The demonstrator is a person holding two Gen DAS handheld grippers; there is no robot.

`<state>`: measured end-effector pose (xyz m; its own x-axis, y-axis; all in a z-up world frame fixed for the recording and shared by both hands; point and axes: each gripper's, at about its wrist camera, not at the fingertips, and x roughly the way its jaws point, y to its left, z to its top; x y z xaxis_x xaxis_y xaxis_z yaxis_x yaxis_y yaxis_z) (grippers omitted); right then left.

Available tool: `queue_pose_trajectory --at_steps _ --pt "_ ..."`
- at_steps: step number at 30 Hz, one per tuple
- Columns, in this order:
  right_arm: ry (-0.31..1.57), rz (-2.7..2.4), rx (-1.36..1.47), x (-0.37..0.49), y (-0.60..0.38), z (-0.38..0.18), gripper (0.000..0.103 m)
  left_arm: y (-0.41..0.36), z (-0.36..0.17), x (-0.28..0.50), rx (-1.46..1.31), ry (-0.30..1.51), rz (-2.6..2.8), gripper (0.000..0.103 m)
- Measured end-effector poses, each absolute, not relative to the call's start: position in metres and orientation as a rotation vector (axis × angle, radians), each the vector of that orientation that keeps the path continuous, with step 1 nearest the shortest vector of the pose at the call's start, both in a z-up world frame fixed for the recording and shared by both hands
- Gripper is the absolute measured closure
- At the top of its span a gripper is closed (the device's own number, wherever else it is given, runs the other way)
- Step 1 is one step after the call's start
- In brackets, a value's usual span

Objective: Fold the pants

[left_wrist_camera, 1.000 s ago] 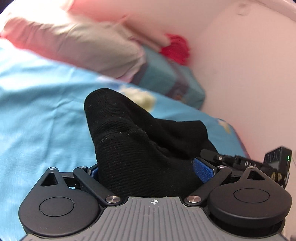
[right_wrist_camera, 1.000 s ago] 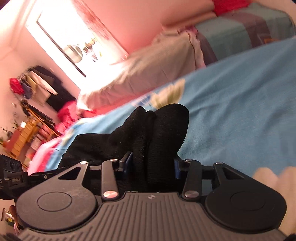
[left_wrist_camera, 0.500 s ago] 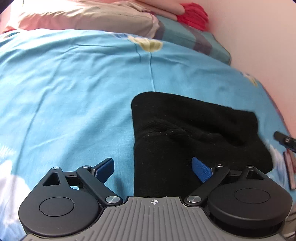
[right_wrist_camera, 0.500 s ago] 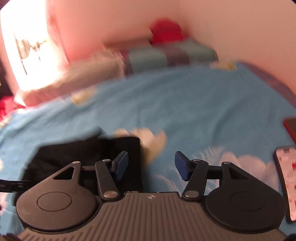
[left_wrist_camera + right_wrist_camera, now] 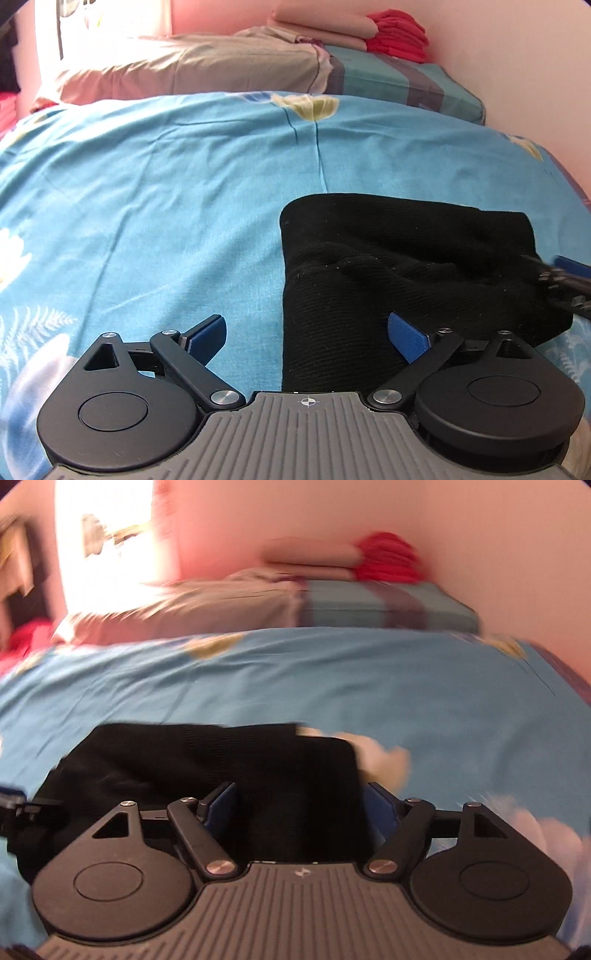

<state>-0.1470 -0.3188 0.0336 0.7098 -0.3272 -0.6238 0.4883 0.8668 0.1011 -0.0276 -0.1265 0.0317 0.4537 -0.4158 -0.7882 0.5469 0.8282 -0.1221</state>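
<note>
The black knit pants (image 5: 388, 266) lie folded into a compact rectangle on the blue floral bedsheet (image 5: 166, 192). My left gripper (image 5: 306, 332) is open over the pants' left edge, its right blue pad above the fabric and its left pad over the sheet. In the right wrist view the pants (image 5: 207, 760) lie flat under my right gripper (image 5: 299, 805), which is open above their right edge. The tip of the right gripper shows at the right edge of the left wrist view (image 5: 565, 277).
A beige pillow (image 5: 192, 70) and a teal striped pillow (image 5: 399, 81) lie at the head of the bed. Folded pink and red clothes (image 5: 395, 29) sit on top against the pink wall. The bed's right edge runs along the wall.
Both grippers held the bunched pants up a second ago. They lowered them onto the sheet and opened. The pants now lie flat and folded, and the right view has swung back over them.
</note>
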Motion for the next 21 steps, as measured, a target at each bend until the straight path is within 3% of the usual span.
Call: queue_pose_trajectory --at_steps 2,10,14,21 --pt "0.633 -0.458 0.301 -0.162 -0.314 0.04 0.025 -0.127 0.031 -0.029 0.167 0.916 -0.592 0.0" --pt "0.678 -0.432 0.386 -0.178 -0.314 0.021 0.012 -0.128 0.032 -0.035 0.196 0.883 -0.584 0.0" --pt "0.674 -0.432 0.528 -0.2 -0.333 0.013 0.012 -0.125 0.033 -0.039 0.206 0.873 -0.579 0.0" --pt "0.693 -0.478 0.513 -0.216 -0.328 0.013 0.012 -0.114 0.042 -0.058 0.233 0.847 -0.548 0.0"
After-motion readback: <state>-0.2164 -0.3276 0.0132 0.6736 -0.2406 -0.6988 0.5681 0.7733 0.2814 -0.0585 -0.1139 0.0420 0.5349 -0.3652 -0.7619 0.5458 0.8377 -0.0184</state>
